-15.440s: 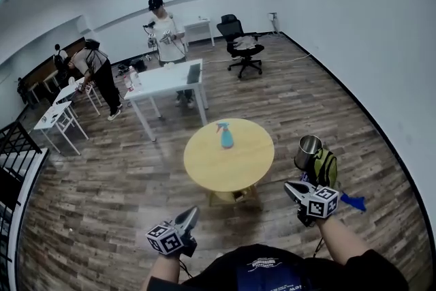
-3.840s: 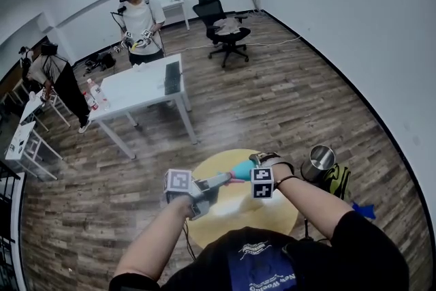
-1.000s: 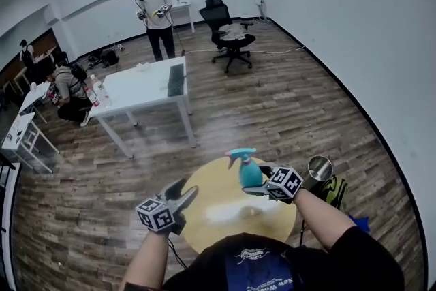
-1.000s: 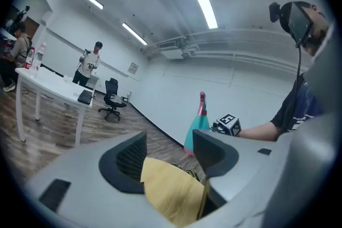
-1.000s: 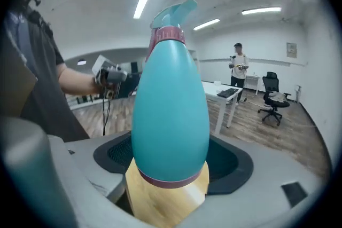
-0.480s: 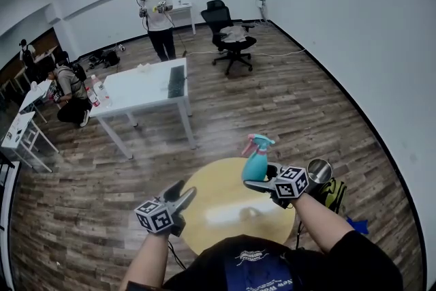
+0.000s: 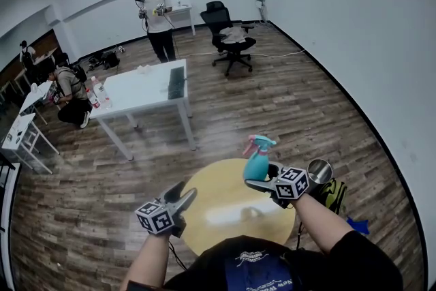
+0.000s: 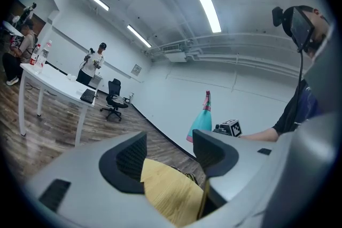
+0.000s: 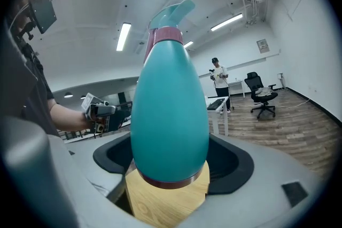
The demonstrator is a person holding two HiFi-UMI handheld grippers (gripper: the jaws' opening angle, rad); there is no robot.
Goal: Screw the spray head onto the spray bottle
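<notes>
Bright, even light from ceiling tubes [image 8: 203, 2]; fisheye warp, dark vignette at edges, pale glare on tabletop [image 7: 212, 195].

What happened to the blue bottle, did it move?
Yes. The spray bottle rose off the round table, toward its right edge, held in the right gripper.

A round table [image 7: 225, 204] with a pale wooden top stands on a floor of wood planks [image 7: 300, 105]. Just beside the round table, at its right edge, a shiny metal bin [image 7: 319, 170] and a yellow-green bag [image 7: 334, 193] sit on the floor, touching each other. Well beyond the round table, up and to the left, is a long white table [image 7: 136, 93]; on it lie a dark keyboard [image 7: 176, 81] at its near end and clear bottles [image 7: 95, 88] at its far end. Farther off behind the round table, a black office chair [image 7: 228, 37] stands on the planks.
</notes>
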